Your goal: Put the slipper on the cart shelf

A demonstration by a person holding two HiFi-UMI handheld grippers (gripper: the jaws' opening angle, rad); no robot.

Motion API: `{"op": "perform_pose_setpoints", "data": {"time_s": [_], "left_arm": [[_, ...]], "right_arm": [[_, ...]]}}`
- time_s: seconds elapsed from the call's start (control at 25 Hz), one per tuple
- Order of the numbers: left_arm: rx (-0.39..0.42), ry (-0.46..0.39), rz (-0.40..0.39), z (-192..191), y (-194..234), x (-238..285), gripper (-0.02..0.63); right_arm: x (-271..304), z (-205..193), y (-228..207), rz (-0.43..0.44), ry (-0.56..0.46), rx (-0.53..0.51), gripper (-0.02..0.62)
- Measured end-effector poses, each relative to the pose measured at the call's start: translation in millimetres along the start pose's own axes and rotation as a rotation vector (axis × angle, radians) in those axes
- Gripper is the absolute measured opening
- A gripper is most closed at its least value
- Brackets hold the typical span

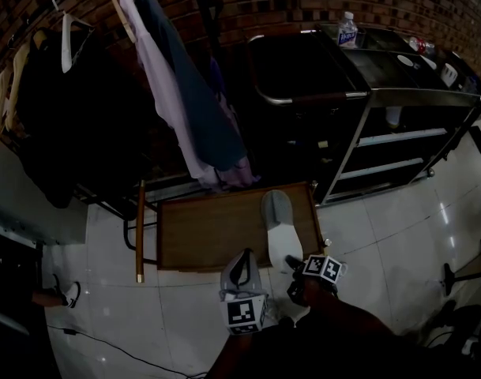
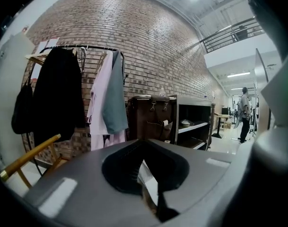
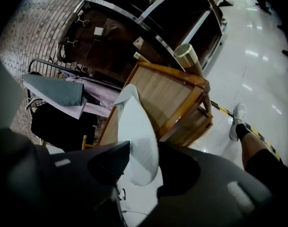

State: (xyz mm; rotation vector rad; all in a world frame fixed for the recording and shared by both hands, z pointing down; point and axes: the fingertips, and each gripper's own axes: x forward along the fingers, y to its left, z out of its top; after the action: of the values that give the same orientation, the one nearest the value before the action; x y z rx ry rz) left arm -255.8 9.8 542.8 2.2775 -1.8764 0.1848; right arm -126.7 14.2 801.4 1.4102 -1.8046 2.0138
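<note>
At the edge of the brown wooden table [image 1: 201,235], the right gripper [image 1: 292,264] [image 3: 139,163] pinches the heel of the pale grey soft slipper [image 1: 278,226] [image 3: 136,134], which stretches over the tabletop. The left gripper [image 1: 242,256] [image 2: 151,186] has its jaws together, holding nothing.

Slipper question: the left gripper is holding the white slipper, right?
No, the right gripper holds the white slipper, not the left. The right gripper view shows its jaws closed on the slipper's end.

slipper [image 1: 277,221] heel: hidden in right gripper [image 1: 294,265] | bottle [image 1: 347,30] label: too small to read
</note>
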Motion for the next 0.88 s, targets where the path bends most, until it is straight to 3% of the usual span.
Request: {"op": "perform_pose_setpoints", "data": {"time_s": [0.48, 0.88], "left_arm": [[0.009, 0.003, -0.017, 0, -6, -1, 0.015], [0.010, -0.003, -0.039, 1, -14, -3, 0.015]], "right_arm": [[-19, -1, 8, 0.012, -0.051, -0.080, 0.104], [-59, 14, 47, 0.068, -0.171, -0.311, 0.061]]}}
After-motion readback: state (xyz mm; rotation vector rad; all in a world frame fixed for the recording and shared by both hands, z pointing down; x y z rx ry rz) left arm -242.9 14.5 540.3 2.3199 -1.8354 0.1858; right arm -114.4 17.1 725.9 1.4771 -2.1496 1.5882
